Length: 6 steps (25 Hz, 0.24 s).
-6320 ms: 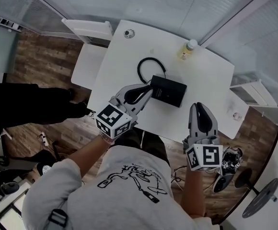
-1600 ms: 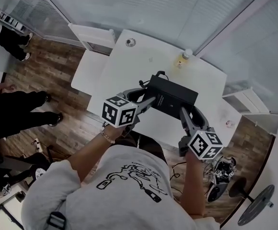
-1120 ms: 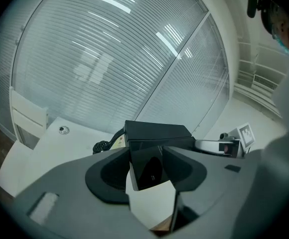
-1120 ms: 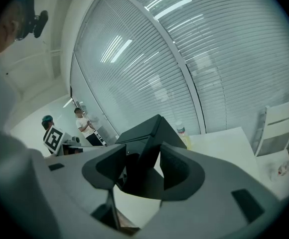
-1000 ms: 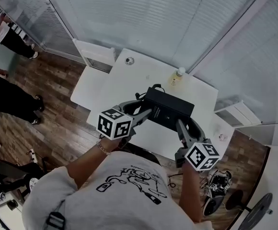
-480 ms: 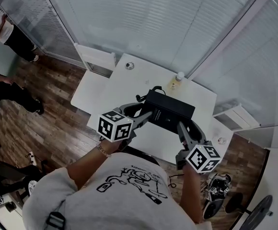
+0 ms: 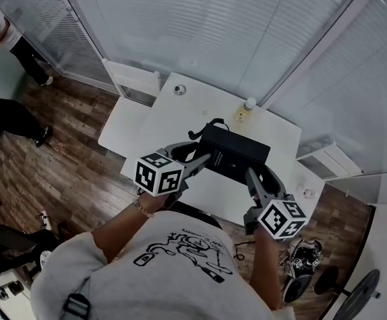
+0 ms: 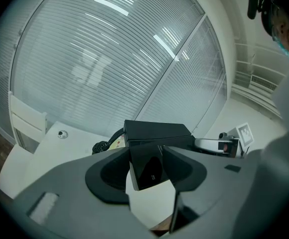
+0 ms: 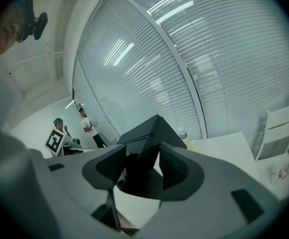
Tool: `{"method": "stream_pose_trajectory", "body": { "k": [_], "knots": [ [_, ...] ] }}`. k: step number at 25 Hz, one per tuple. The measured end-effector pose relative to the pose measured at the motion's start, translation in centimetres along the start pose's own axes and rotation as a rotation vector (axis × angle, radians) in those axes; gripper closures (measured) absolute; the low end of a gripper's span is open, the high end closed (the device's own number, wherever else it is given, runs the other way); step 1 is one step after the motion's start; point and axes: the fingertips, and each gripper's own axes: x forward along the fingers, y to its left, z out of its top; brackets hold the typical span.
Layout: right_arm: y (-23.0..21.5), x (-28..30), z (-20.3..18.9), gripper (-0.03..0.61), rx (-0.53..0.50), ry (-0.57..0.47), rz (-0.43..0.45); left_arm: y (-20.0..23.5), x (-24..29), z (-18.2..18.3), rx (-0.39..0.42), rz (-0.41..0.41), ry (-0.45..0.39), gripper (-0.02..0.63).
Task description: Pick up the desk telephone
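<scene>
**A:** Head view first: where is the telephone [image 7: 237,151]?

**B:** Middle of the frame. It is black, tilted, and held up over the white bench [image 7: 180,112] between the two tools.

**A:** How is the left tool [image 7: 205,157] set?

**B:** Clenched on the telephone's lower left corner. The left gripper view shows both jaws pinching that glossy corner.

**A:** And the right tool [image 7: 251,173]?

**B:** Grasping the telephone's lower right edge. In the right gripper view the dark body sits wedged between its jaws.

**A:** Anything nearby?

**B:** A dark cord [image 7: 203,127] curls at the telephone's upper left. A small bottle [image 7: 245,111] stands on the bench just above it.
</scene>
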Motion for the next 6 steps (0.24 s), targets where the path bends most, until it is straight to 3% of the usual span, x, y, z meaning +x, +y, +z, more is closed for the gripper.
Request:
{"method": "stream_pose_trajectory", "body": {
  "k": [6],
  "knots": [
    [0.1,0.23,-0.1,0.383,-0.001,0.0,-0.001,0.3,-0.09,0.05,-0.008,0.001,-0.008,0.42]
  ]
}}
